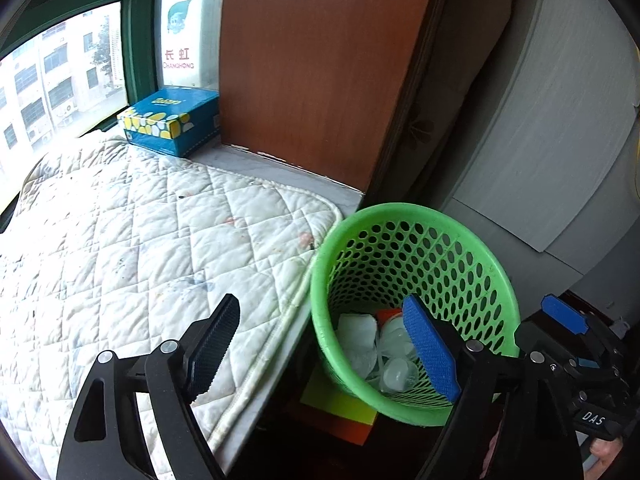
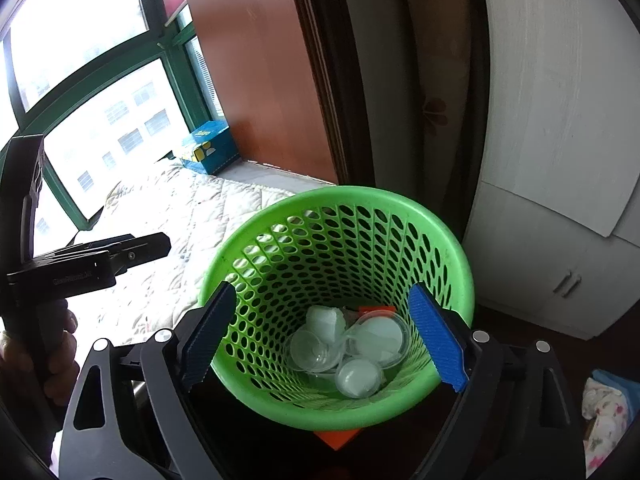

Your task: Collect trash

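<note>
A green perforated waste basket (image 1: pixel 472 248) (image 2: pixel 448 224) stands beside the bed's edge. Inside lie several clear plastic cups and lids (image 1: pixel 394 354) (image 2: pixel 352 352). My left gripper (image 1: pixel 324 352) is open and empty, over the quilt's edge and the basket's left rim. My right gripper (image 2: pixel 320 340) is open and empty, right above the basket's mouth, one finger at each side. The right gripper's blue fingertip (image 1: pixel 564 314) shows at the right of the left wrist view. The left gripper's body (image 2: pixel 80 268) shows at the left of the right wrist view.
A white quilted mattress pad (image 1: pixel 140 232) (image 2: pixel 168 216) covers the ledge by the window. A blue tissue box (image 1: pixel 172 120) (image 2: pixel 210 150) sits at its far end. A brown wooden panel (image 1: pixel 320 60) and a grey cabinet (image 2: pixel 560 120) stand behind. Orange and yellow sheets (image 1: pixel 340 412) lie under the basket.
</note>
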Tool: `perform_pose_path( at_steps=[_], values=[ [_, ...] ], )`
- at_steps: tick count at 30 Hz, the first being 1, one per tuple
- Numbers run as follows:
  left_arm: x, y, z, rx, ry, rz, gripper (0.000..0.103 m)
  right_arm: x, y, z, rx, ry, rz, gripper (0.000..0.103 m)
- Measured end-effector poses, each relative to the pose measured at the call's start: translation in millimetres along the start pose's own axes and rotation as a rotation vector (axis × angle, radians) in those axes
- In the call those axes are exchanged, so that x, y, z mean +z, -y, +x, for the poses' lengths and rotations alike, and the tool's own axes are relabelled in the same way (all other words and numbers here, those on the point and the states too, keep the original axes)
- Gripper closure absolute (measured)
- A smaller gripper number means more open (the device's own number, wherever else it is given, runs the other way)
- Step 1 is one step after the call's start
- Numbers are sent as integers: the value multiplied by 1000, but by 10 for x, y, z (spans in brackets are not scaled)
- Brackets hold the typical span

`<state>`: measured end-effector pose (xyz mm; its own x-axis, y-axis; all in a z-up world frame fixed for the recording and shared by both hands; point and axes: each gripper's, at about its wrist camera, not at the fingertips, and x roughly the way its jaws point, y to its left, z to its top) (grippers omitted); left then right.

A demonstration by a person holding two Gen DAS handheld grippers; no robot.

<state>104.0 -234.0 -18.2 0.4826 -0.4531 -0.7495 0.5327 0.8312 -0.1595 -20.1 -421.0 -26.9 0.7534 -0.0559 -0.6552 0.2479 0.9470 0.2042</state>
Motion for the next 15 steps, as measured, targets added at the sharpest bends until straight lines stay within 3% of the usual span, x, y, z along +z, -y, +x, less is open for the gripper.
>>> perform_pose_path(
  at_steps=[5, 15],
  values=[
    [-27, -253, -213, 60, 51, -30, 12, 68, -253, 37, 20, 5, -43, 13],
    [-204, -762, -589, 171, 106, -118, 7, 178, -757, 141, 65, 16, -116, 8]
  ],
)
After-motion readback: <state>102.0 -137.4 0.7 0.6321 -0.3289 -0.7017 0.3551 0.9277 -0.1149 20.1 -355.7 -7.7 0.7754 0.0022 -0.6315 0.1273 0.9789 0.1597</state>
